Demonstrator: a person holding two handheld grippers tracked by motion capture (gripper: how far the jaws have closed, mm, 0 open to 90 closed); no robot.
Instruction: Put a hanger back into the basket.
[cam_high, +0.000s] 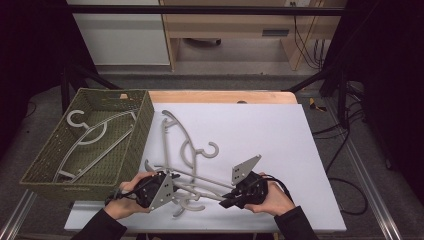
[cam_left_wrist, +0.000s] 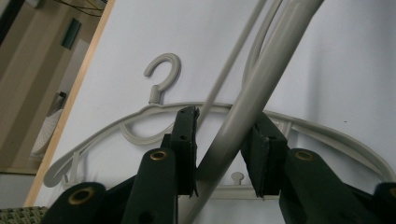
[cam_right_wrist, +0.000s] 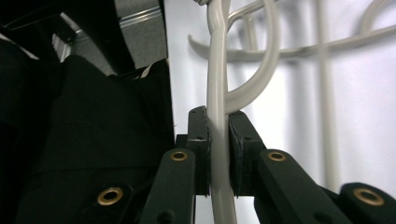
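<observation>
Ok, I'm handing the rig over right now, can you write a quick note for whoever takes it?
Right gripper: fingers shut on a grey hanger bar, near the front edge of the white mat.
Left gripper: open, fingers either side of a hanger bar, not yet clamped.
Done: at least one hanger lies in the green basket at the left.
Left: a tangle of hangers remains on the mat; probably lift the gripped one free and move it to the basket, then the others.
</observation>
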